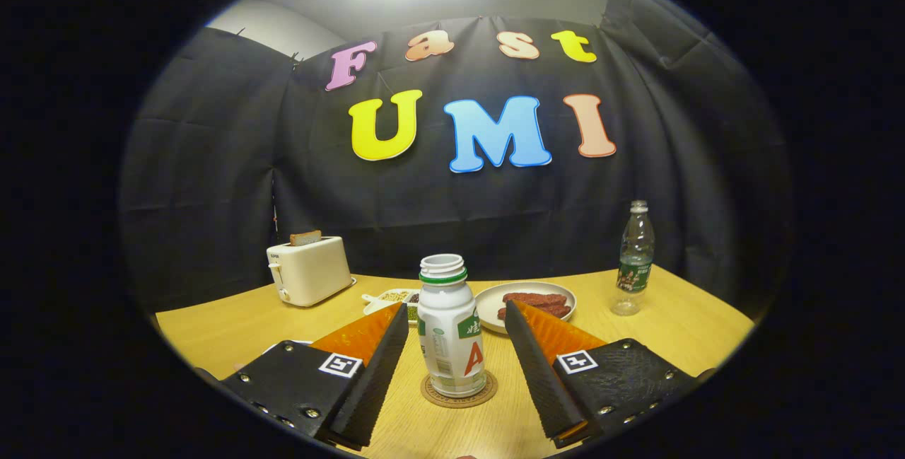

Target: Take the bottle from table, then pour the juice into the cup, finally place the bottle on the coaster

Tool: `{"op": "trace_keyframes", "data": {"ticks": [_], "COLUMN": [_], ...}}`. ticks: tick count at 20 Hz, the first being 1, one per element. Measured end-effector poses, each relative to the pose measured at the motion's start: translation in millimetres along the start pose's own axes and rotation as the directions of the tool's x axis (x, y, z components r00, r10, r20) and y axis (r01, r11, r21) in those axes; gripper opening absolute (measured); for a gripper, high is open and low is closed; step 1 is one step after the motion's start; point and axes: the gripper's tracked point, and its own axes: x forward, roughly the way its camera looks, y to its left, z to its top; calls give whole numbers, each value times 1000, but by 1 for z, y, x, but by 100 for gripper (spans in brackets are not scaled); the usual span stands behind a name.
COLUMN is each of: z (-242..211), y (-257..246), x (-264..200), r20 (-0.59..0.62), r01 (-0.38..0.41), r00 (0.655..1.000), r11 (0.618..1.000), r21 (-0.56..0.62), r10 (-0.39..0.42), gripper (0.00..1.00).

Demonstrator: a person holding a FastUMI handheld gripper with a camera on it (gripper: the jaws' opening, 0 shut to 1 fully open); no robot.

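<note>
A white juice bottle (450,332) with a green neck ring and no cap stands upright on a round brown coaster (459,391) on the wooden table (226,335). My gripper (457,314) is open, one finger on each side of the bottle. A gap shows between each finger and the bottle, so neither finger touches it. I see no cup among the things on the table.
A cream toaster (308,270) with a slice of bread stands at the back left. Behind the bottle lie a small dish of food (391,298) and a white plate (495,296) with reddish strips. A clear water bottle (634,259) stands at the back right.
</note>
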Motion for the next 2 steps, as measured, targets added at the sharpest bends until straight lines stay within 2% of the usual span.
{"op": "trace_keyframes", "data": {"ticks": [2], "z": [12], "y": [-5], "x": [-11], "r20": [23], "r01": [11], "r00": [1000], "r11": [1000], "r21": [-29], "r10": [-10], "gripper": [85]}}
